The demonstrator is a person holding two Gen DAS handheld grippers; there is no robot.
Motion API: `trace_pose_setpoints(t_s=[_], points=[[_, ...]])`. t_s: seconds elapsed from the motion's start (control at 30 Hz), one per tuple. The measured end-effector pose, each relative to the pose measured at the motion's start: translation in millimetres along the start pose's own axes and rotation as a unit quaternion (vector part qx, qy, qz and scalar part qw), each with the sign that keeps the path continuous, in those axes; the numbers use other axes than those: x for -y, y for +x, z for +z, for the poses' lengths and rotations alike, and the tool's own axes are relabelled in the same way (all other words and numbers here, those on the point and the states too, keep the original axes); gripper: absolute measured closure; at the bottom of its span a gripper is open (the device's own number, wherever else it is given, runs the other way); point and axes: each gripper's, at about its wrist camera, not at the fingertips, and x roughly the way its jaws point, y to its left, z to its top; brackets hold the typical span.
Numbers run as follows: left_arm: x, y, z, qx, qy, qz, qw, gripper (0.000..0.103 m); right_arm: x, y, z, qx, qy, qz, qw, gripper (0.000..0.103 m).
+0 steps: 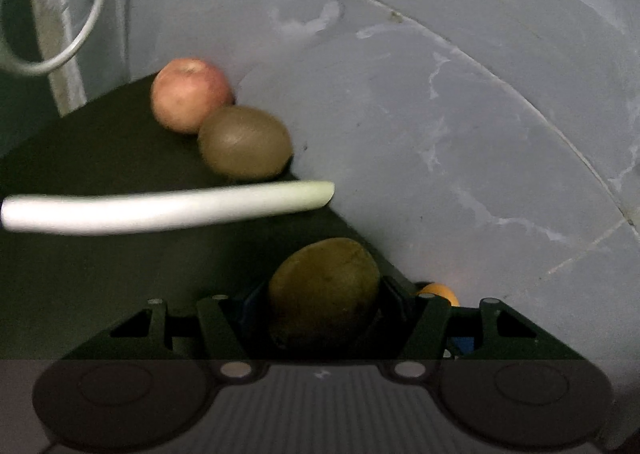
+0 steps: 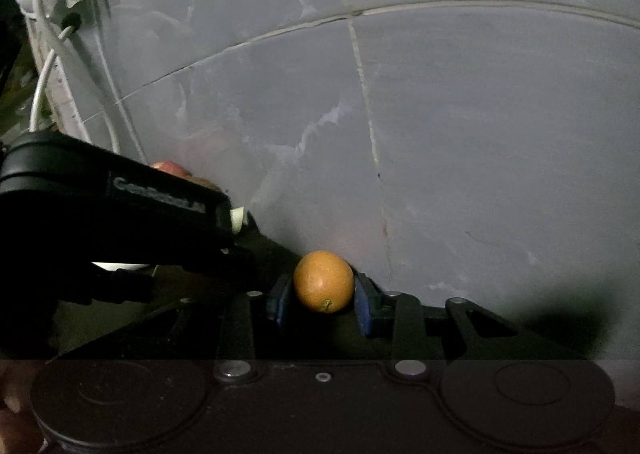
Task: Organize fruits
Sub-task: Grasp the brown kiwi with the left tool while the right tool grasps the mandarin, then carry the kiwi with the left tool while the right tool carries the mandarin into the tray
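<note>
2 grippers work side by side over the dark tabletop [image 1: 80,158] by a grey marbled wall [image 1: 440,114]. White lettering on my left gripper's casing is too blurred to read from the right wrist view. My left gripper [image 1: 324,310] angles steeply down and clasps a brown kiwi [image 1: 324,286], its lower half hidden between the fingers. My right gripper [image 2: 324,300] pinches a small orange [image 2: 324,280] between blue pads [image 2: 362,306]. Beyond lie a leek stalk [image 1: 168,206], cut off at the frame's left edge, a 2nd kiwi [image 1: 245,142] and an apple [image 1: 191,94], touching.
</note>
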Motion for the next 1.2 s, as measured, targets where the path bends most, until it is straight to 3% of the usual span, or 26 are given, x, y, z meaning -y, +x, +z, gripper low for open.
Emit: trace_pose_setpoints(t_s=[0.4,0.73,0.97,1.2], points=[[-18.3,-37.2,-60.7,-0.002,-0.086,-0.020,0.9961,0.039,11.8,-44.3,-23.4,-0.026,-0.035,0.058,0.997,0.069],[-45.2,-94.9,-113.1,0.043,-0.126,-0.028,0.9907,0.039,-0.6,-102.7,-38.4,-0.025,-0.054,0.115,0.992,0.069],[-70.0,-141.5,-144.7,0.079,-0.152,-0.009,0.9853,0.039,-24.9,-137.2,-50.4,-0.023,-0.088,0.168,0.982,0.069],[-107.0,-167.0,-166.1,0.093,-0.190,0.034,0.9767,0.038,-45.1,-165.2,-66.3,-0.027,-0.123,0.207,0.970,0.069]])
